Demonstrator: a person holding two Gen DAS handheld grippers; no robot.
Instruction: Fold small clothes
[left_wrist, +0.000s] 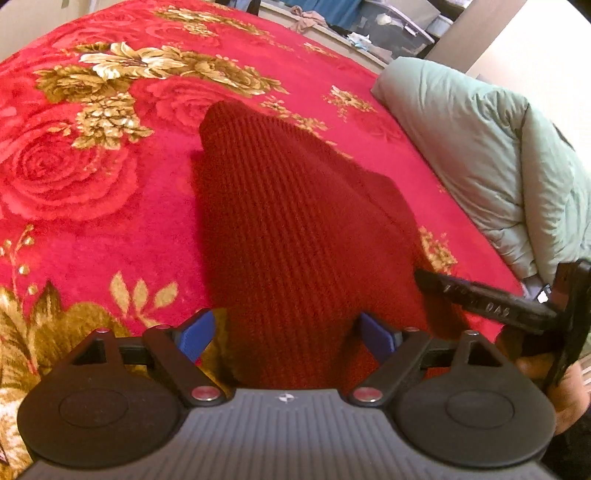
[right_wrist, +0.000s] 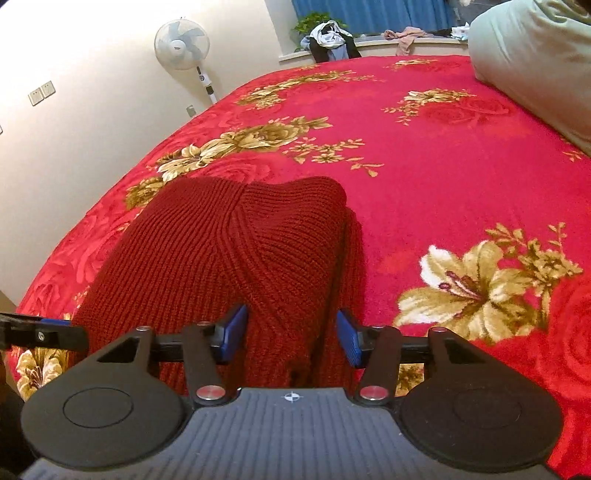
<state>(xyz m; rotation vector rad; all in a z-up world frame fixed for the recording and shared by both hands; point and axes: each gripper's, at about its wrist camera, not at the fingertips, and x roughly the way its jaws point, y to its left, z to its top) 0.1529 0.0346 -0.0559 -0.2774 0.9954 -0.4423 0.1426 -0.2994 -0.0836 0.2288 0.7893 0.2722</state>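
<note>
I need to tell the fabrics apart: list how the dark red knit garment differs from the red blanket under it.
The knit garment is plain dark red; the blanket is brighter red with gold flowers. The garment is ribbed, while the blanket looks plush. The garment is bunched and partly folded over itself; the blanket lies spread flat. The garment is small; the blanket covers the whole bed. Both are red cloth.

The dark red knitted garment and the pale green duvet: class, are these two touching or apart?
Apart. The left wrist view shows a strip of red floral blanket between the knitted garment and the duvet.
</note>
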